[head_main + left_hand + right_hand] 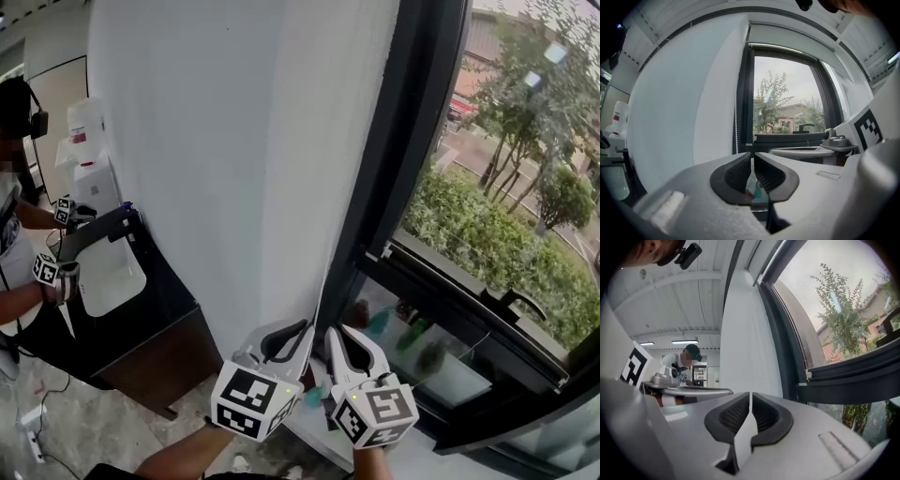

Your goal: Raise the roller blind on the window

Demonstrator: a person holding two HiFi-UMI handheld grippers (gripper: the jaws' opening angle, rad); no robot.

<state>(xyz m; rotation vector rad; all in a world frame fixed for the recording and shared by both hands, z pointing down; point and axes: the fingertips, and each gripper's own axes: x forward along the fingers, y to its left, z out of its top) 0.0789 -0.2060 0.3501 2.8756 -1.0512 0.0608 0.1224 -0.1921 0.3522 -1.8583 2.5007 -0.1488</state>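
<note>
White wall [216, 141] fills the left half of the head view and meets a dark-framed window [412, 141] on the right, with trees [525, 103] and a hedge outside. The roller blind [797, 40] shows as a pale band along the window's top edge, so almost all the glass is uncovered. Its bead chain [736, 122] hangs down the window's left edge, just beside the frame.

Both claws point level at the window's lower left corner, side by side and close together. The left gripper [752, 157] has its jaws drawn almost together, leaving only a hairline slit. A thin pale strand in that slit looks like the bead chain pinched between the pads, though the view is too tight to be sure. The right gripper [750, 397] has its jaws slightly apart. The narrow gap shows only white wall, and nothing lies between the pads.

A black window handle [511, 302] sits on the lower frame. At the far left another person [19, 234] stands by a dark cabinet [141, 347].
</note>
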